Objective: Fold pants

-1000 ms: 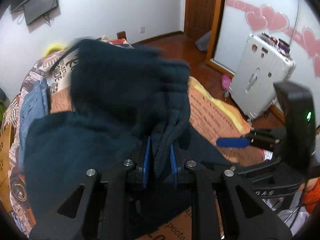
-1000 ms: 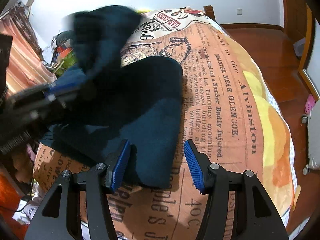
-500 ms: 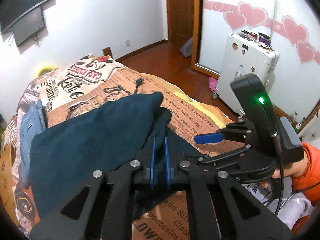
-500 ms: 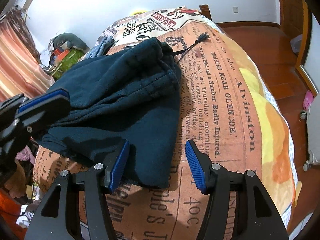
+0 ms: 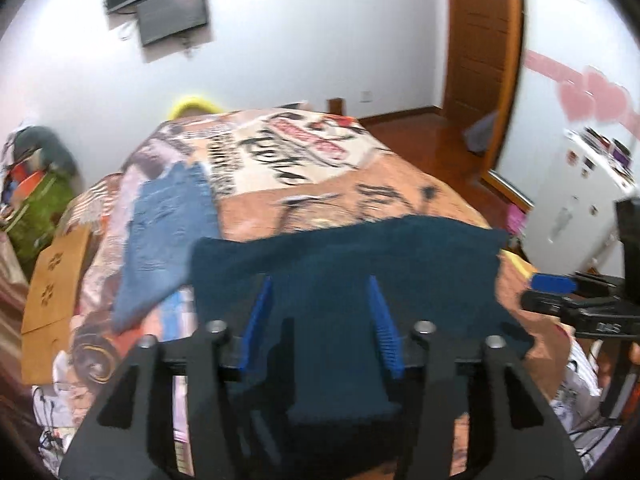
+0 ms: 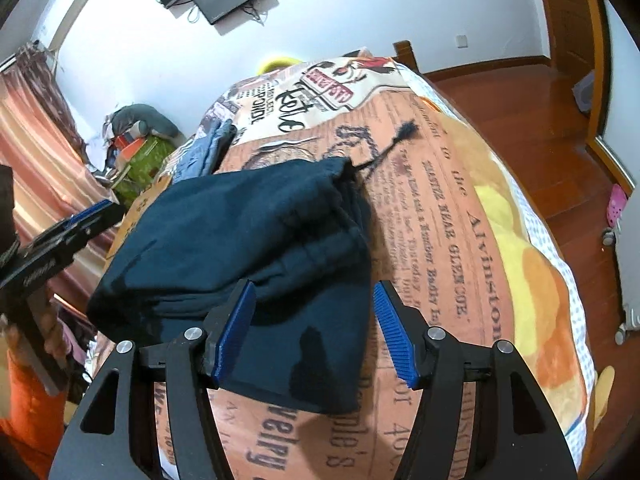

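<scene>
- The pants [image 6: 240, 248], dark navy and of a soft, thick knit, are laid folded in a stacked bundle on the bed [image 6: 460, 240], near its foot edge.
- In the right wrist view the bundle's long axis is seen to run from the lower left up to the upper right; the gathered waistband [image 6: 340, 184] is turned toward the head of the bed.
- A dark drawstring [image 6: 394, 142] with a frayed tassel end is trailed from the waistband onto the cover.
- The layers are marked by rounded folds and ribbed seams; the lower edge is cut straight.
- The left gripper [image 5: 320, 320] is held above the near edge of the pants; its jaws are opening, and the ridged blue fingers [image 5: 256, 316] are released, with nothing pinched between them.
- The right gripper [image 6: 314, 334] is held over the bundle's near corner; its jaws are opening slightly, the fingers [image 6: 394, 336] parted and clear of the cloth.
- The bed is covered by a quilt printed like old newspaper, in orange and cream.
- Folded blue jeans [image 5: 168, 232] are laid beside the pants, toward the wall.
- A white hard-shell suitcase [image 5: 576, 208] is stood on the glossy wooden floor [image 6: 520, 112].
</scene>
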The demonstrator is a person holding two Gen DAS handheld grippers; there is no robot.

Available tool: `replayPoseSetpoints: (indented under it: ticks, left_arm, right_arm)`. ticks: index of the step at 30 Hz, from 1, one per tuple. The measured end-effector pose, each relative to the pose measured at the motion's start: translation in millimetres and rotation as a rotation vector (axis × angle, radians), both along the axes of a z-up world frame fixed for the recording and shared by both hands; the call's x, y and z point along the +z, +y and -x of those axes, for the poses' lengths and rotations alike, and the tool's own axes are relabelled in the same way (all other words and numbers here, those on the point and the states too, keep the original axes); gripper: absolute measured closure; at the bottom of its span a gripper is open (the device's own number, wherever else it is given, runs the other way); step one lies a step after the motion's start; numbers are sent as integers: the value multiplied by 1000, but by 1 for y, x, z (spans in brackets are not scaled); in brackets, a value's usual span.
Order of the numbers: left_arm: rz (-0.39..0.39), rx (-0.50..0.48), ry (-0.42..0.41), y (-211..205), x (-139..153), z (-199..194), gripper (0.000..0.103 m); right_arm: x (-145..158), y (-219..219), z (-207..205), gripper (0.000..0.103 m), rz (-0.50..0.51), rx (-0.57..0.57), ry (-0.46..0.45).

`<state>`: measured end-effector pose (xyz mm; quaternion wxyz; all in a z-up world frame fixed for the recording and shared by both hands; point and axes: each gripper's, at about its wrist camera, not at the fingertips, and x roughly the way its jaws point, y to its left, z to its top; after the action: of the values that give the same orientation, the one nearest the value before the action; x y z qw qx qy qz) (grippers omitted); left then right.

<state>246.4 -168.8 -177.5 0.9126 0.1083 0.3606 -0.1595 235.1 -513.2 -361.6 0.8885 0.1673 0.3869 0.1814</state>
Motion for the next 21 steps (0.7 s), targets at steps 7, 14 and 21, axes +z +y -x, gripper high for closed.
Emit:
replayPoseSetpoints:
  ticks: [7, 14, 21]
  left_arm:
    - [-79, 74, 29, 41, -9, -88, 31]
    - [-199, 93, 176, 38, -68, -185, 31]
    - [-325, 39, 178, 23, -125, -180, 30]
  right_arm:
    - [-13, 21, 1, 45, 58, 56, 58]
    - [-30, 22, 10, 41, 69, 31, 134]
    - [-41, 22, 8, 34, 78, 51, 181]
